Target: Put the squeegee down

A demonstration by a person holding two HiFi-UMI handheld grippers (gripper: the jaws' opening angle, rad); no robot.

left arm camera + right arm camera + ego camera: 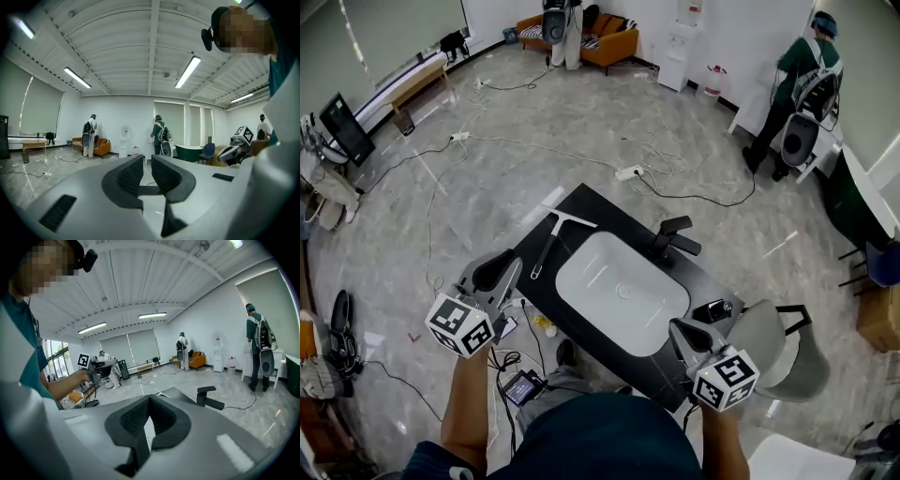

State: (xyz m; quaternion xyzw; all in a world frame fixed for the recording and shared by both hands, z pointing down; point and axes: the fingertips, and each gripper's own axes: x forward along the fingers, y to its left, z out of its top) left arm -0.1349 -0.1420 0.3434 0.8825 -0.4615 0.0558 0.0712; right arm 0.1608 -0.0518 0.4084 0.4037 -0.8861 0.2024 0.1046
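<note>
Squeegee [550, 241] is lying flat on the black counter [592, 212], near its far left corner, just left of the white sink [598, 264]. I am holding my left gripper [507, 269] beside the counter's left edge, jaws slightly apart with nothing between them. My right gripper [681, 329] is hovering over the near right corner, jaws pressed together, empty.
</note>
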